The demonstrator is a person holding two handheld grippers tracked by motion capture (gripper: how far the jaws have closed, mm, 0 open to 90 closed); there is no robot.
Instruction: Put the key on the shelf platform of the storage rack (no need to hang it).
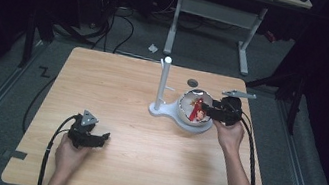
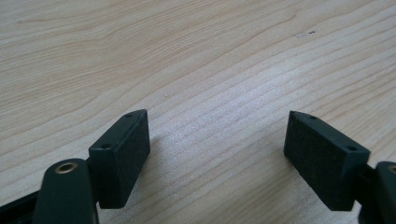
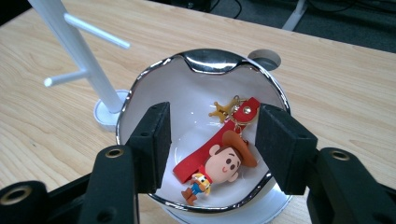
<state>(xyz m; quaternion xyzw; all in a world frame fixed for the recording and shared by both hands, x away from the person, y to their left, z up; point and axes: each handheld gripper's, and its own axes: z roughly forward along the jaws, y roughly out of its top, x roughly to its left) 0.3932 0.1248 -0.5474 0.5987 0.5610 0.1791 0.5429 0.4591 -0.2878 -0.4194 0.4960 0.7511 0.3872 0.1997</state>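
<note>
A cowboy figure keychain (image 3: 219, 161) with a red strap and a gold star charm lies in a white bowl with a silver rim (image 3: 140, 84). In the high view the keychain (image 1: 196, 109) shows as a red patch inside the bowl (image 1: 184, 112). My right gripper (image 3: 212, 140) hovers over the bowl, open, its jaws on either side of the keychain without touching it; in the high view this right gripper (image 1: 208, 109) reaches in from the bowl's right. My left gripper (image 1: 103, 137) rests low at the front left of the table (image 1: 116, 94), open. Its pads (image 2: 123, 149) stand wide apart over bare wood.
A white stand (image 1: 162, 82) with a post and short pegs rises from a base joined to the bowl; its post (image 3: 79, 51) stands just left of the bowl. A round grommet hole (image 1: 193, 82) lies behind the bowl. Cables trail from both grippers toward the front edge.
</note>
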